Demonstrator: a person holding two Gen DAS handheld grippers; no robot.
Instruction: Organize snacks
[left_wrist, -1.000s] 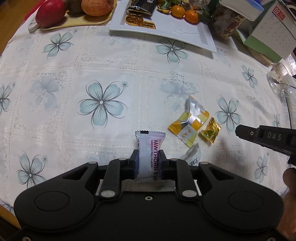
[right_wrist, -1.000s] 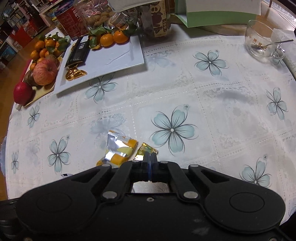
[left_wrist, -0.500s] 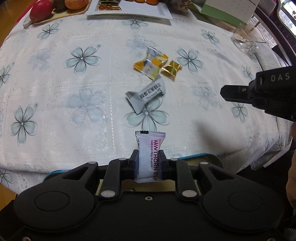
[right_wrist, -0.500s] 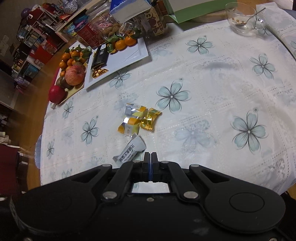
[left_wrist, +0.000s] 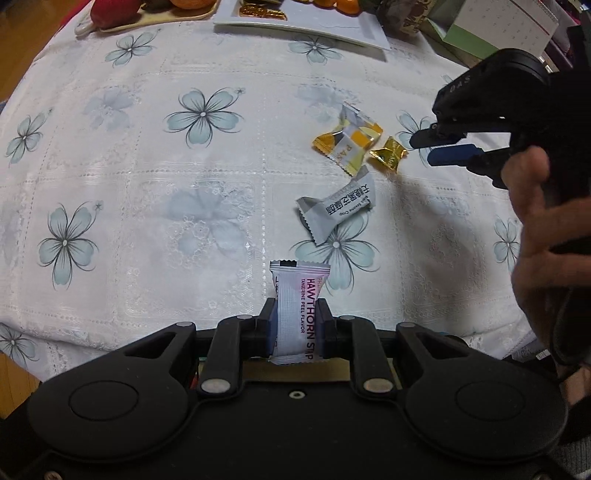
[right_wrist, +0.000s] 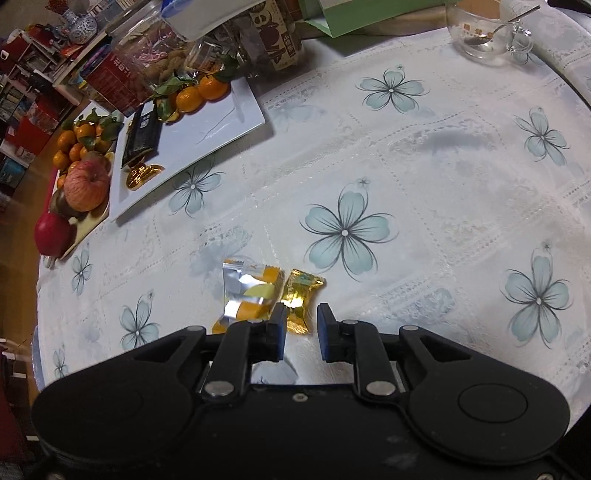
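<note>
A white tablecloth (right_wrist: 424, 192) printed with pale blue flowers covers the table ahead of the tongs. Far ahead and to the right of the right tongs stands a glass cup (right_wrist: 484, 33) with a spoon (right_wrist: 498, 27) in it. Far ahead of the left tongs, to their right, sits a desk calendar (left_wrist: 517, 26) on a green box (left_wrist: 465, 44).
</note>
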